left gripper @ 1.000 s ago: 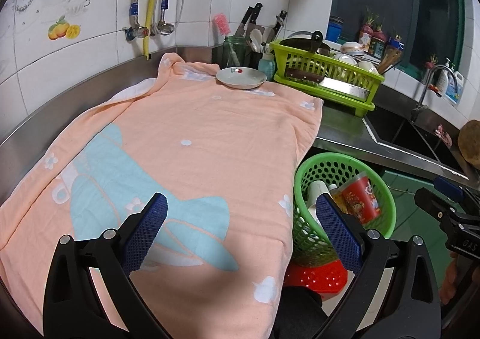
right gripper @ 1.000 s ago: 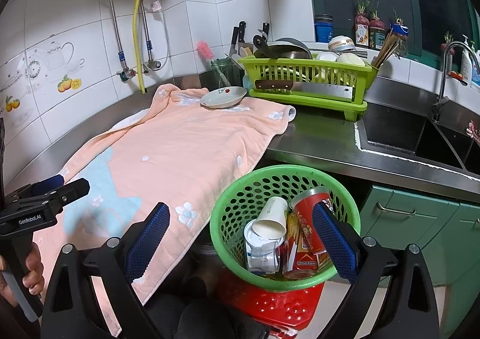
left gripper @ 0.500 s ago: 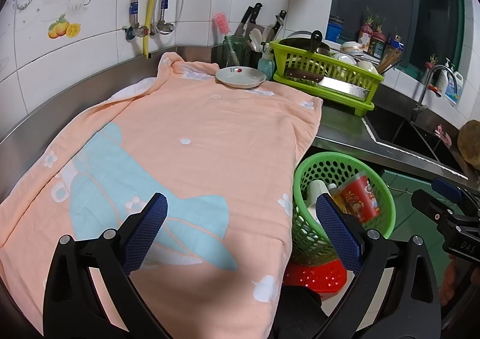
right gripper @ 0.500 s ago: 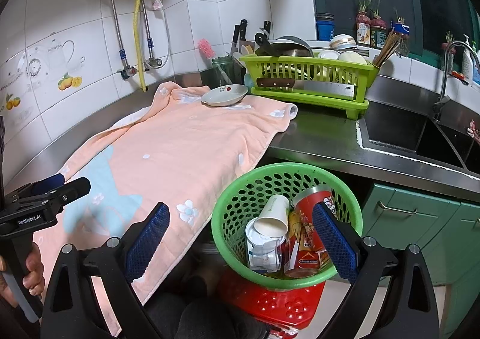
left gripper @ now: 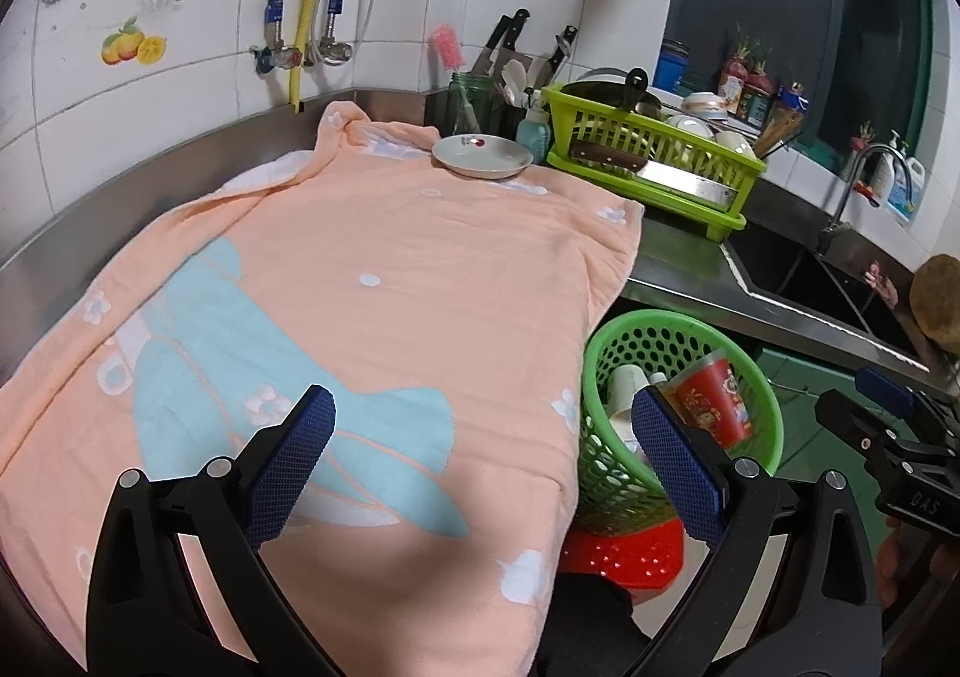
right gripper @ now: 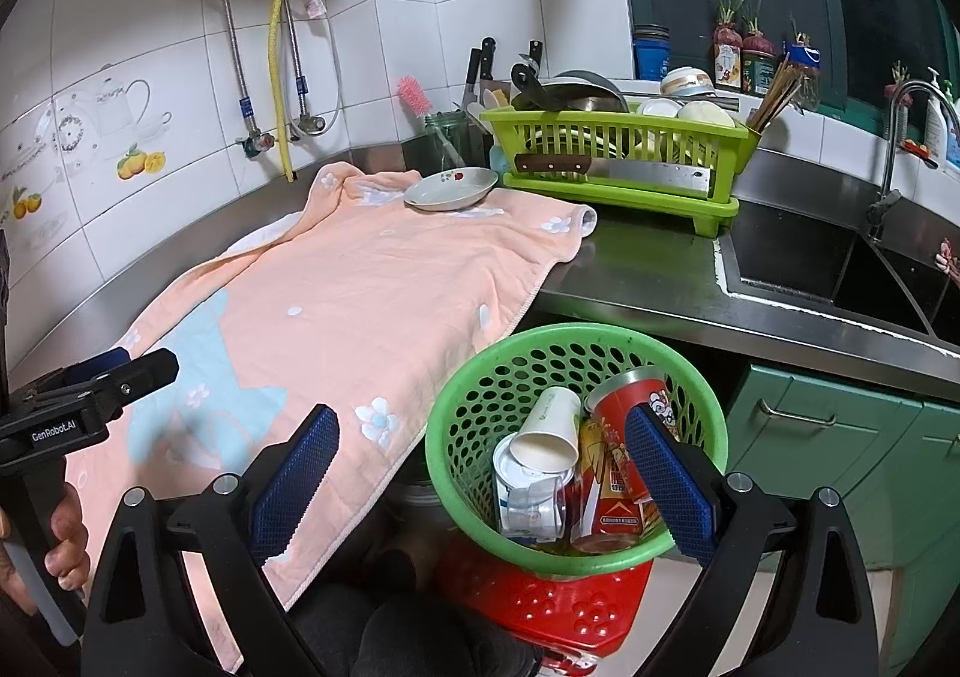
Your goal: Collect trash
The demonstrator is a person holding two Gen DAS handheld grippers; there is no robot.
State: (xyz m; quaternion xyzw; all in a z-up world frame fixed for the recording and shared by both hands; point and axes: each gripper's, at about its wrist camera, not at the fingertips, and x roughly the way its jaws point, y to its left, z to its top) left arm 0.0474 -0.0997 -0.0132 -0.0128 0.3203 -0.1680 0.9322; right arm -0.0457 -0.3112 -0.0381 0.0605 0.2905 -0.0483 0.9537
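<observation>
A green perforated basket [right gripper: 480, 401] [left gripper: 666, 335] stands on a red stool [right gripper: 540, 605] beside the counter. Inside lie a white paper cup [right gripper: 549, 428], a red can [right gripper: 624, 395] [left gripper: 711, 398], a crushed white can [right gripper: 528, 497] and a red packet [right gripper: 612, 503]. My right gripper [right gripper: 480, 479] hangs open above the basket's near rim, nothing between its blue pads. My left gripper [left gripper: 480, 455] is open and empty over the near end of the peach towel [left gripper: 372, 281] [right gripper: 360, 299]. Nothing lies on the towel but a white dish [left gripper: 482, 156] [right gripper: 451, 187] at its far end.
A lime dish rack [right gripper: 618, 155] with a cleaver and bowls stands behind the dish, beside a knife block and a jar with a pink brush [right gripper: 414, 98]. A steel sink [right gripper: 840, 269] with a tap is at the right. Green cabinet doors [right gripper: 840, 437] sit below.
Both grippers stay open and almost still. The views have shifted only very slightly; the basket's contents have not moved.
</observation>
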